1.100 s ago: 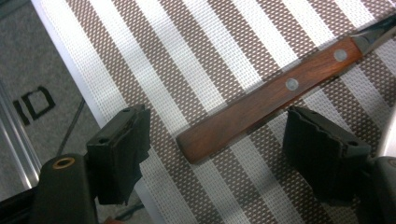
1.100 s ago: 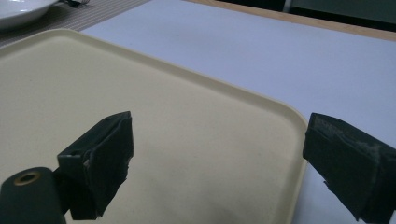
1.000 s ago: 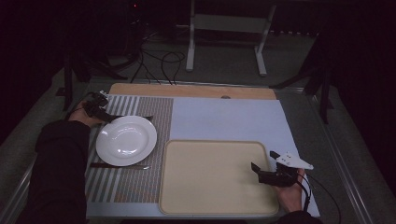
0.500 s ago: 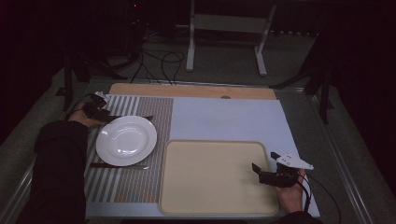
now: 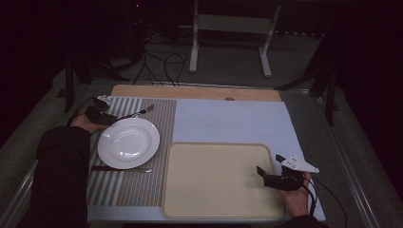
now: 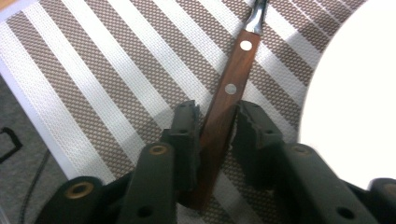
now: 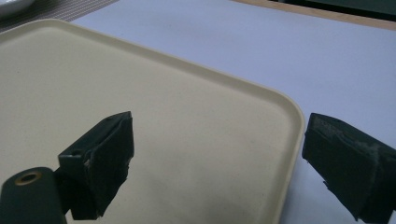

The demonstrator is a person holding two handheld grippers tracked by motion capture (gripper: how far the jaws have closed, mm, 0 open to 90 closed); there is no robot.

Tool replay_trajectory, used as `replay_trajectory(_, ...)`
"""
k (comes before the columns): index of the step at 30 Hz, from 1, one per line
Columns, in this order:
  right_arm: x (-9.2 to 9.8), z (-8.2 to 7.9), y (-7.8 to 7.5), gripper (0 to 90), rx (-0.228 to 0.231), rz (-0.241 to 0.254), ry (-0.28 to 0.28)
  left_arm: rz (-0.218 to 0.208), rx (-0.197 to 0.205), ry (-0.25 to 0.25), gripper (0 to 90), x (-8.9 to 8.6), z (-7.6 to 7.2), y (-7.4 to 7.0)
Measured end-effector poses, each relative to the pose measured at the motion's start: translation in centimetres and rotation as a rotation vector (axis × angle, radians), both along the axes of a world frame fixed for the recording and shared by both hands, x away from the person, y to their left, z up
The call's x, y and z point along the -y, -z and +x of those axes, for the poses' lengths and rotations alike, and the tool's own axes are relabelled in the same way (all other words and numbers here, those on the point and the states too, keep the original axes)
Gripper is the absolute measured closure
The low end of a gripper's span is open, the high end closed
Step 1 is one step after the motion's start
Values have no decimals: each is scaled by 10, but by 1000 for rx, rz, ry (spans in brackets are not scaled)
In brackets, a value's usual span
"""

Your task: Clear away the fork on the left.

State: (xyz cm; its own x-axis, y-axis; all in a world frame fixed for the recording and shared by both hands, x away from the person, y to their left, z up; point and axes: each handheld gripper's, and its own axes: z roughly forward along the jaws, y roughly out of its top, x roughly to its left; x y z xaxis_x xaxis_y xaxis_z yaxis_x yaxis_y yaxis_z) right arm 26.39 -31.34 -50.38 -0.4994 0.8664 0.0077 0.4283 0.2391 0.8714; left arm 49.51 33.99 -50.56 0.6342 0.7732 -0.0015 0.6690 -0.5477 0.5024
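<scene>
Our left claw (image 6: 212, 135) has just been closing and now clamps the wooden handle of the fork (image 6: 229, 93), which lies on the striped placemat (image 6: 116, 70) just beside the white plate (image 6: 355, 93). In the high view the fork (image 5: 138, 113) sits at the plate's far edge. Our right claw (image 7: 219, 163) stands apart, straddling the rim of the beige tray (image 7: 140, 93).

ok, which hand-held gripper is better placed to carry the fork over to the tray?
Left. The left hand-held gripper has just closed on the fork handle beside the plate. The right hand-held gripper hangs open at the tray edge, holding nothing.
</scene>
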Motion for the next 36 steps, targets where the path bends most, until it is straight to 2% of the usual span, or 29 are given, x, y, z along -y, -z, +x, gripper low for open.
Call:
replay_trajectory(2,0,0,0,89,2,2,2,-10,6,-31,753,1,-2,1)
replay_trajectory(9,1,-1,0,89,1,5,5,-34,3,-115,760,2,-6,1)
replay_trajectory(14,2,-1,0,89,1,9,9,-83,9,-188,760,0,-12,2)
replay_trajectory(16,2,-1,0,89,0,10,7,-68,18,-200,760,2,-14,2)
replay_trajectory(20,1,-1,0,89,2,13,7,-88,44,-226,761,4,-18,-5)
replay_trajectory(22,1,-1,0,89,5,13,6,-72,67,-235,761,5,-20,-9)
replay_trajectory(25,1,-2,-1,89,6,19,5,-71,92,-247,761,8,-23,-15)
replay_trajectory(36,1,-2,1,89,3,8,-6,-79,190,-269,762,15,-33,-41)
